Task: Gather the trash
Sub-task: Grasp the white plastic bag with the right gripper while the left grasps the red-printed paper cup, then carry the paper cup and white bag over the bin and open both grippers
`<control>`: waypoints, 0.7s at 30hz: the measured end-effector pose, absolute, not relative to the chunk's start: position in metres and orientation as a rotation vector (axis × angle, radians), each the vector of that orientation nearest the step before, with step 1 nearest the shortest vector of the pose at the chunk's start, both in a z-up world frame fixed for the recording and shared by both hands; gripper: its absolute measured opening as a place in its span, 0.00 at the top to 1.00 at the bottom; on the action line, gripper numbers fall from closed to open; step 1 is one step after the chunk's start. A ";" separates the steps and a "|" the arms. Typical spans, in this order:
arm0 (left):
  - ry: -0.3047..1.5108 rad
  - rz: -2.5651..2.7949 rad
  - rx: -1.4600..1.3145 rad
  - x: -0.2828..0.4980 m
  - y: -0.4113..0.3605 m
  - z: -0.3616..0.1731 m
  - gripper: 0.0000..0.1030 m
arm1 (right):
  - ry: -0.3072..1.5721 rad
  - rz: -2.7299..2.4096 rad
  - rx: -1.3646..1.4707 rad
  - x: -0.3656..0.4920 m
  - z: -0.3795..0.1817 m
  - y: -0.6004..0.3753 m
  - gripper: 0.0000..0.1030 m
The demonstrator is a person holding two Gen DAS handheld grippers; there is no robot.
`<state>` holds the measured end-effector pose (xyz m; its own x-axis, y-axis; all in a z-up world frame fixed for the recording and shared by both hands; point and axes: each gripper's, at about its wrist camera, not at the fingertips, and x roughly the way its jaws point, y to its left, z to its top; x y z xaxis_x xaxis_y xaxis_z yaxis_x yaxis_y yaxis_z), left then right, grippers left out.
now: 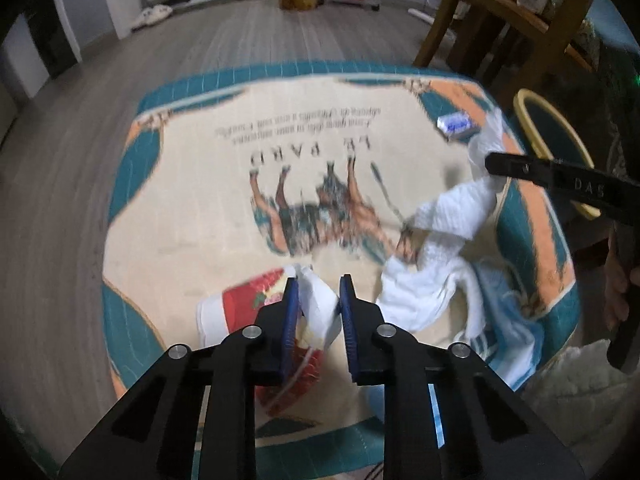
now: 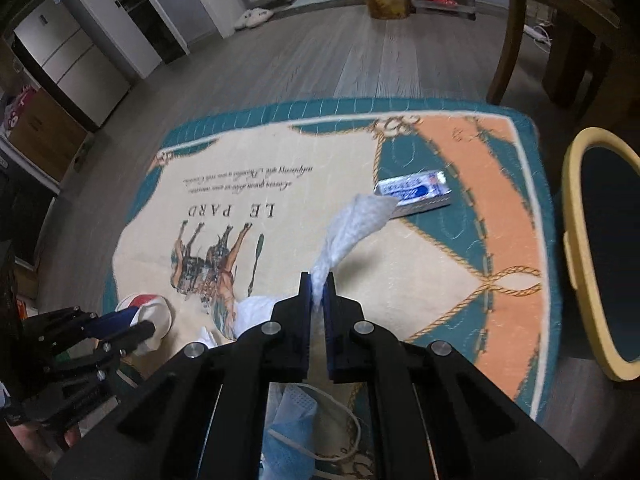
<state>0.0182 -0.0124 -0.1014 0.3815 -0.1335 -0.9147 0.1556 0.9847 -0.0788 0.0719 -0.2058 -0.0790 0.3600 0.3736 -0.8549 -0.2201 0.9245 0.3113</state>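
Closest to the right wrist camera, the right gripper [image 2: 319, 290] has its blue pads nearly closed on a white crumpled paper tissue [image 2: 352, 224], which rises ahead of the jaws above the teal and cream printed rug [image 2: 440, 280]. Just beyond the tissue's far end lies a small blue and white carton [image 2: 414, 192], and to the claw's right stands a yellow-rimmed dark bin [image 2: 576, 248]. Partly open, the left gripper [image 1: 319, 300] straddles the white rim of a crushed red and white paper cup [image 1: 240, 308], with a blue face mask [image 2: 294, 420] below the right claw.

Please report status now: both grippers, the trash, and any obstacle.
Right gripper shut on white paper towel, lifted. Left gripper around crushed paper cup, not fully closed. Blue-white carton, face mask remain. No obstacle.
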 end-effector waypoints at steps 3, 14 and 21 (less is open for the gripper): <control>1.132 -0.176 0.005 0.023 -0.009 -0.092 0.81 | 1.126 0.367 0.146 0.071 -0.070 -0.214 0.95; 0.997 -0.258 -0.036 0.045 -0.033 -0.010 0.83 | 1.049 0.355 0.099 0.071 0.015 -0.266 0.95; 0.911 -0.367 0.048 0.071 -0.089 0.036 0.83 | 0.998 0.291 0.120 0.077 0.037 -0.328 0.95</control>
